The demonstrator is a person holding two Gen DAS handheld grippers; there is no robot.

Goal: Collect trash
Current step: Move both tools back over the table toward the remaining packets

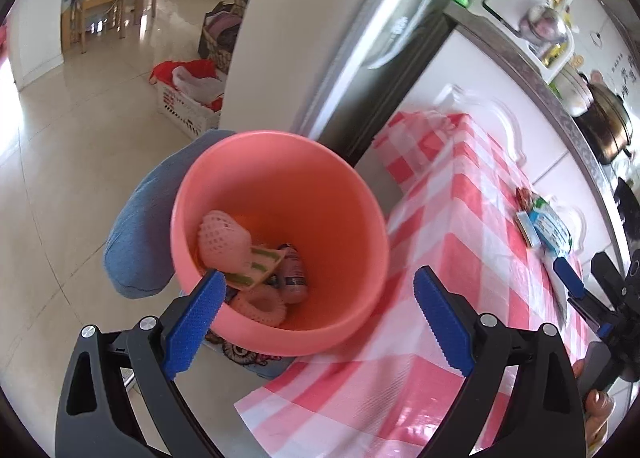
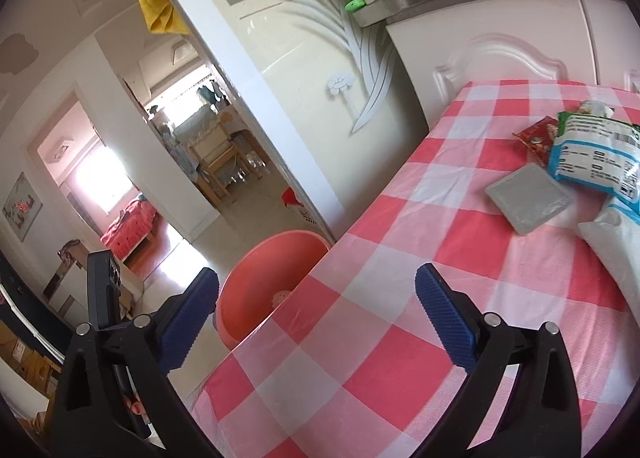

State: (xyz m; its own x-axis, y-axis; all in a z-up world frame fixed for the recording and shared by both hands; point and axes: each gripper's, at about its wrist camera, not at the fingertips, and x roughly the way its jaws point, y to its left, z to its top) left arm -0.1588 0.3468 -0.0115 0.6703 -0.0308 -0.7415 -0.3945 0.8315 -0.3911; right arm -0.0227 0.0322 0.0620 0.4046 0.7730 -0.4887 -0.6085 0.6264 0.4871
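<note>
1. Both tools are empty right now. The left gripper has its jaws spread wide and hangs over the round salmon-pink plastic trash bin. The right gripper is spread wide too, over the near corner of the pink-and-white checked tablecloth, nothing between its blue pads.
2. The bin sits on the floor right against the table edge, mouth facing up. It already holds a pink foam fruit net, a small pink bottle and a striped wrapper.
3. Trash left on the table: a flat grey square packet, a blue-and-white plastic bag, a red wrapper and a white bag at the right edge.
4. The grey packet lies flat with one corner pointing toward the gripper, so its diagonal runs roughly along the reach line.
5. What could go wrong, I'd guess: it's thin and flat, so the pads could skid over it or pinch the slick cloth instead and drag everything along.
6. The bin is half tucked under the cloth overhang, so a drop released too early probably lands on the table edge or the floor.
</note>
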